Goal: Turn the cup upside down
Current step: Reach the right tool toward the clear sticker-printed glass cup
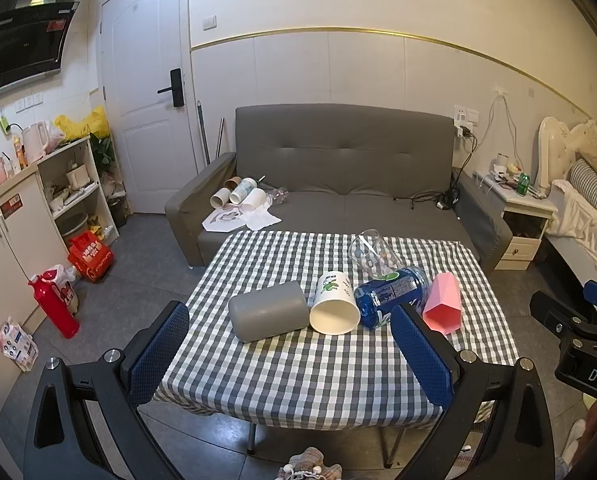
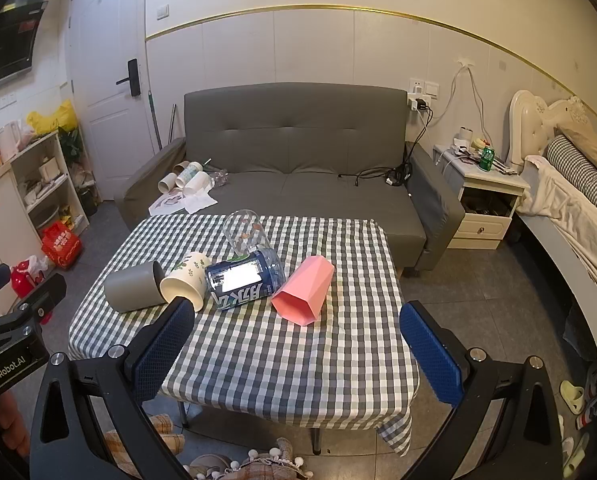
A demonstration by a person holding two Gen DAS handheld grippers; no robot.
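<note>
We're looking down at the checked table (image 1: 298, 368), and five cups lie on their sides in a row across the middle of the frame. At the left end sits the grey cup (image 1: 268, 311), its closed base toward us in the left wrist view. Touching it on the right is the white paper cup (image 1: 334, 305) with its green print, open mouth facing us. Next comes the blue plastic cup (image 1: 392, 294), pressed up against the white one, and just right of that the pink faceted cup (image 1: 443, 303), mouth toward us as well. Behind the blue one, a little higher in the frame, the clear glass cup (image 1: 372, 254) lies tipped over too.

Our left gripper (image 1: 294, 354) hangs low in the frame over the near part of the table, fingers spread wide and holding nothing — the grey and white cups show just above the gap between them. Our right gripper (image 2: 296, 350) is the same story in its own view: spread wide, nothing between the blue pads (image 2: 430, 356), with the pink cup (image 2: 303, 290) just above the gap. None of the cups stands upside down yet. Behind the table, in the upper middle of both views, runs the grey sofa (image 1: 338, 160).
</note>
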